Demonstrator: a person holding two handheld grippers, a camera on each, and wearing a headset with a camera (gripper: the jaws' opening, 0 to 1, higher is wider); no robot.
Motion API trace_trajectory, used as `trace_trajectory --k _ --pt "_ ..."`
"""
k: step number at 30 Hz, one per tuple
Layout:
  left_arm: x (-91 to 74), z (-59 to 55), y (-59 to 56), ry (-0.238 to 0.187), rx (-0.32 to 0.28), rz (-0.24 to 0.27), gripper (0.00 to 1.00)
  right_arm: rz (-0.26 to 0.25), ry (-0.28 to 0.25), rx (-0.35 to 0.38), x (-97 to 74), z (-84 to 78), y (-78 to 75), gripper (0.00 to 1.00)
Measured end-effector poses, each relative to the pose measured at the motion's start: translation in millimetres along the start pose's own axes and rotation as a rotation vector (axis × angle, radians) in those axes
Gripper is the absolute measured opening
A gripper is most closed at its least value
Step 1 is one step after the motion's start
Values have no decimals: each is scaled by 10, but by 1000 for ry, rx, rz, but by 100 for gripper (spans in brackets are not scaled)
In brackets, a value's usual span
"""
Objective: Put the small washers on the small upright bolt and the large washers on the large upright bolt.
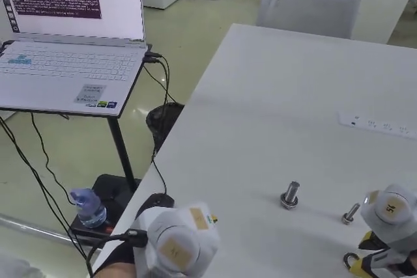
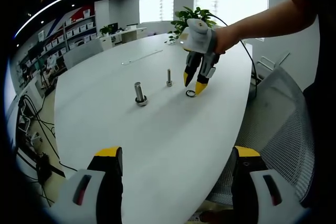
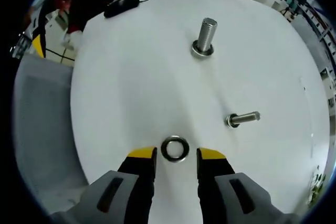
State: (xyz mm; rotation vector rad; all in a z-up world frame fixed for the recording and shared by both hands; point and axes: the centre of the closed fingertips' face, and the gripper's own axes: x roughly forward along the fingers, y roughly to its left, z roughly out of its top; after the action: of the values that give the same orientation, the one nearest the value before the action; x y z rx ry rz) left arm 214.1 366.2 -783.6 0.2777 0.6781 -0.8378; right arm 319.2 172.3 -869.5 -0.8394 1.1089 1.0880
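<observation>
Okay, taking the large bolt (image 1: 290,195) as my marker: it stands upright on the white tabletop (image 1: 280,96), with a wider collar at its foot that I can't make out as bolt head or washer. The small bolt (image 1: 350,213) is upright too, just beside the large bolt on its right and a touch nearer me, the two clearly apart. Nearer me again from the large bolt, past the small one, a single washer (image 3: 175,148) lies flat. My right claw (image 3: 177,157) is down over it, jaws spread. One yellow tip sits on either side of the ring with a sliver of tabletop showing on both sides, so it isn't pinched. In the left gripper view that washer sits closer to the tabletop's curved edge than the large bolt does, and a grey mesh chair (image 2: 283,114) is right off that edge. My left claw (image 2: 177,153) is well back from the large bolt, jaws spread wide with nothing between them, hovering at the near rim of the tabletop. Between it and the large bolt it's bare white surface, plenty of room to move. Beyond the large bolt there's a lot of open tabletop too, out to a white power strip (image 1: 378,124) far off on the right. Left of the large bolt the tabletop's edge drops away to the floor, with a laptop (image 1: 71,63) on a stand well clear.
</observation>
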Motion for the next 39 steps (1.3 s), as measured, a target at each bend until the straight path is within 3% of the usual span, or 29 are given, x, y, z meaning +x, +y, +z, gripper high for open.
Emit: trace_trajectory --k 9,20,31,39 --pt "-3 -6 10 3 2 -6 85 -5 18 6 101 -55 10 32" --pt "-2 -3 27 1 1 -9 84 -15 3 33 87 -20 9 30" --pt "10 27 14 -3 4 -12 84 -19 23 54 83 -33 -1 25" --pt "13 35 -9 -3 8 -14 83 -24 53 10 88 -28 3 22"
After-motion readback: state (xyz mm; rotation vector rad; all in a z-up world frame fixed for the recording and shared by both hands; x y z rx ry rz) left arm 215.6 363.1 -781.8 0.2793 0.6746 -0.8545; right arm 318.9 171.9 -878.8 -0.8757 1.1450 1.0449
